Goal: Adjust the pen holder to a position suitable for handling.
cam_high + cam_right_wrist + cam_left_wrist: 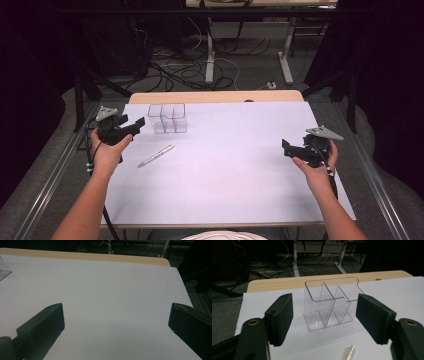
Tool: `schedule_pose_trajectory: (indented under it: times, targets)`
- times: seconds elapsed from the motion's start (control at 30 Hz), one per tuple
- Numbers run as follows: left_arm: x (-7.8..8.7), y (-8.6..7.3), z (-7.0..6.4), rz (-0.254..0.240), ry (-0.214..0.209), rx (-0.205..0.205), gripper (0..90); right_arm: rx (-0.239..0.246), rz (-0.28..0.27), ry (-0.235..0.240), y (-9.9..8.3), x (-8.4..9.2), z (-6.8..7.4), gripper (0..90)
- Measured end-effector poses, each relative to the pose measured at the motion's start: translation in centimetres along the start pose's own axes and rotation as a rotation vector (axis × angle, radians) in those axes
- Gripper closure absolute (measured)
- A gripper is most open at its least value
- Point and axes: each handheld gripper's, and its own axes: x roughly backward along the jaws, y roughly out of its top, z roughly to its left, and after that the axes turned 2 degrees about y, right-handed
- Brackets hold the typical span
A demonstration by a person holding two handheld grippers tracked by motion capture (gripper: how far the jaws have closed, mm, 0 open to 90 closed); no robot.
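Slim silver pen (156,155): metallic, lying flat on matte white sheet (225,170), near the left gripper (137,123), black jaws spread, nothing between. Right gripper (286,148): jaws wide, empty. Beyond the pen, clear plastic organizer (167,118), upright, partitioned compartments. Farthest, pale wood table edge (215,96).

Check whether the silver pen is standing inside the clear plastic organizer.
No, the silver pen lies flat on the white table sheet, in front of the clear plastic organizer and apart from it.
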Motion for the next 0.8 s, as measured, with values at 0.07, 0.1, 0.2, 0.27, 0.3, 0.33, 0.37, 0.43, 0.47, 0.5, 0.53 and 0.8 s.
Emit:
schedule_pose_trajectory:
  times: [0.07, 0.1, 0.2, 0.27, 0.3, 0.33, 0.37, 0.43, 0.47, 0.5, 0.53, 0.8]
  targets:
    - [-0.5, 0.7, 0.1, 0.010, 0.004, -0.006, 34.6, -0.003, -0.007, -0.006, -0.1, -0.1, 0.0, 0.6]
    - [-0.5, 0.7, 0.1, 0.010, 0.004, -0.006, 36.3, 0.003, 0.003, -0.001, 0.0, 0.0, -0.1, 0.8]
    - [-1.0, 1.4, 0.1, 0.024, 0.006, -0.016, 38.8, -0.004, 0.005, 0.002, -0.1, -0.1, -0.2, 1.2]
    - [-1.4, 1.9, 0.1, 0.034, 0.012, -0.036, 39.6, -0.006, 0.006, -0.001, -0.2, -0.1, -0.2, 1.3]
    - [-1.7, 2.2, 0.1, 0.038, 0.007, -0.032, 41.8, -0.007, 0.008, 0.001, -0.2, -0.2, -0.3, 1.5]
    - [-1.9, 2.4, 0.1, 0.039, 0.004, -0.034, 42.5, -0.012, 0.011, 0.002, -0.2, -0.2, -0.3, 1.6]
    - [-2.1, 2.6, 0.1, 0.046, 0.006, -0.034, 42.5, -0.013, 0.017, 0.000, -0.2, -0.2, -0.3, 1.7]
    - [-2.5, 3.0, 0.1, 0.057, 0.016, -0.039, 42.6, -0.014, 0.015, 0.004, -0.3, -0.3, -0.3, 2.2]
    - [-3.0, 3.4, 0.2, 0.061, 0.023, -0.037, 42.6, -0.018, 0.021, 0.002, -0.3, -0.3, -0.3, 2.3]
    - [-3.0, 3.4, 0.2, 0.061, 0.023, -0.037, 42.6, -0.029, 0.023, 0.002, -0.4, -0.3, -0.3, 2.5]
    - [-3.4, 3.7, 0.2, 0.074, 0.028, -0.025, 42.6, -0.029, 0.022, 0.005, -0.4, -0.4, -0.3, 2.7]
    - [-5.3, 4.4, 0.4, 0.129, 0.034, 0.028, 51.4, -0.026, 0.029, 0.010, -0.5, -0.5, -0.4, 3.7]
